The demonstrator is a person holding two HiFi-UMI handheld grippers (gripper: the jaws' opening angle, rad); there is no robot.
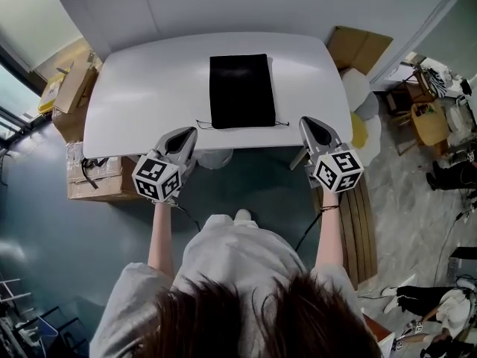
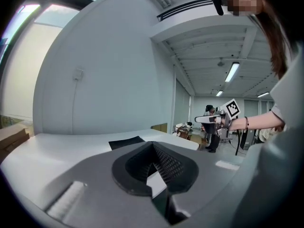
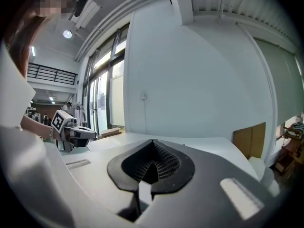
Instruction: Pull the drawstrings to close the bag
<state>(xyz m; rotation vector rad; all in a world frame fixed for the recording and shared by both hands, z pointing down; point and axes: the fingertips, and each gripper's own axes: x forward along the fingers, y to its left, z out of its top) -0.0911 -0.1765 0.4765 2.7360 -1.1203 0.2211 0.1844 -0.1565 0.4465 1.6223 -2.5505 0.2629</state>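
Looking at a bag (image 1: 240, 90) lying flat mid table (image 1: 134, 88), long axis running straight away from the body, mouth end nearest. Got a left string (image 1: 203, 124) and a right string (image 1: 282, 123) poking out sideways along that near hem. Holding left gripper (image 1: 191, 132) and right gripper (image 1: 305, 121) clamped shut on nothing, parked at the near edge, each just outboard of its own string. Probably need to open up and nudge inward. Calling the left a hair closer.
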